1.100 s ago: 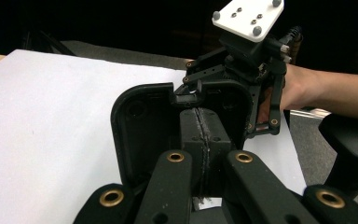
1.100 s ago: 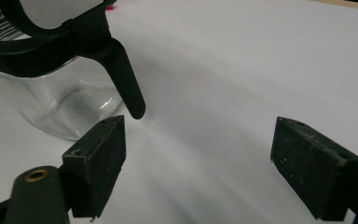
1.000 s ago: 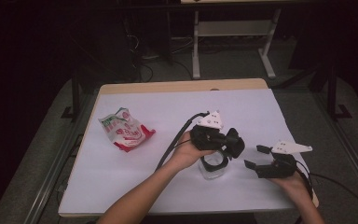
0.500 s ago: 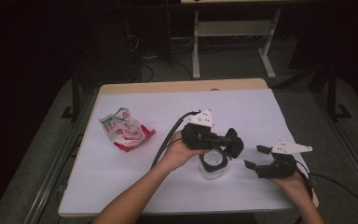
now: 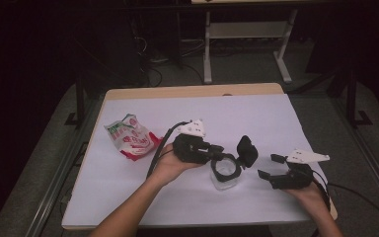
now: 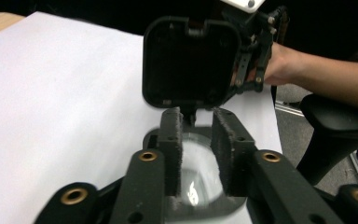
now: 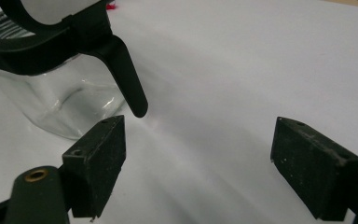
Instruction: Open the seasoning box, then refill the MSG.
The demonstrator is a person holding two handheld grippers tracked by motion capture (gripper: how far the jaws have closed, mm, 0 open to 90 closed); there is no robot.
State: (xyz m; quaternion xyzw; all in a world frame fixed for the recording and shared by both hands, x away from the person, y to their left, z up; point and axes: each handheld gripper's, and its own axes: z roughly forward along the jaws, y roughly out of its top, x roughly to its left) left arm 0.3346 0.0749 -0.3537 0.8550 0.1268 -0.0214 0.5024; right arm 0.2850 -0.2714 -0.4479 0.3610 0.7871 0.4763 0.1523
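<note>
The left gripper [image 5: 216, 154] is loosening, jaws parting with nothing between them, beside the glass jar [image 5: 225, 174], its lid [image 5: 247, 150] flipped open; the right gripper [image 5: 271, 167] is waiting, jaws apart and empty

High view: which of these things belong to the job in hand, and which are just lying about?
In the job:
glass jar
its flipped-up black lid
left tongs, over the jar
right tongs, open beside it

Lying about:
red-and-white packet
</note>
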